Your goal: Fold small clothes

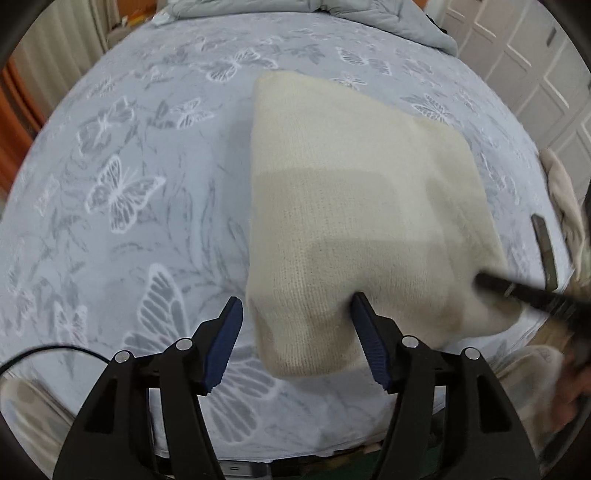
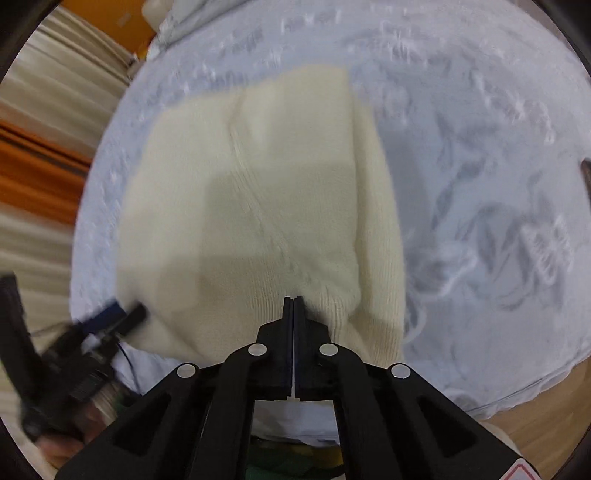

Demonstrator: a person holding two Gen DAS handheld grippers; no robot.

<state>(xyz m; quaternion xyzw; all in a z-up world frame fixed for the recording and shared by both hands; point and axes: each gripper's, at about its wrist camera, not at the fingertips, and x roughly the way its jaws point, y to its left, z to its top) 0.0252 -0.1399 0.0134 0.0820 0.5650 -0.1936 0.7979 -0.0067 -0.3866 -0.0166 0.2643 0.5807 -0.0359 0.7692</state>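
Beyond cream knit (image 2: 258, 192), motion-blurred bedsheet (image 2: 480, 184).

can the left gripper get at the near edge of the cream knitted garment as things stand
Probably yes: the left gripper is open, with the cream knitted garment's near edge between its jaws and nothing blocking it.

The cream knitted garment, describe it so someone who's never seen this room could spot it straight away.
Find the bed covered by the grey butterfly-print sheet. Near its front edge lies the cream knitted garment, folded into a rough rectangle. It is the only plain, ribbed knit there, unlike the grey quilt bunched at the far end.
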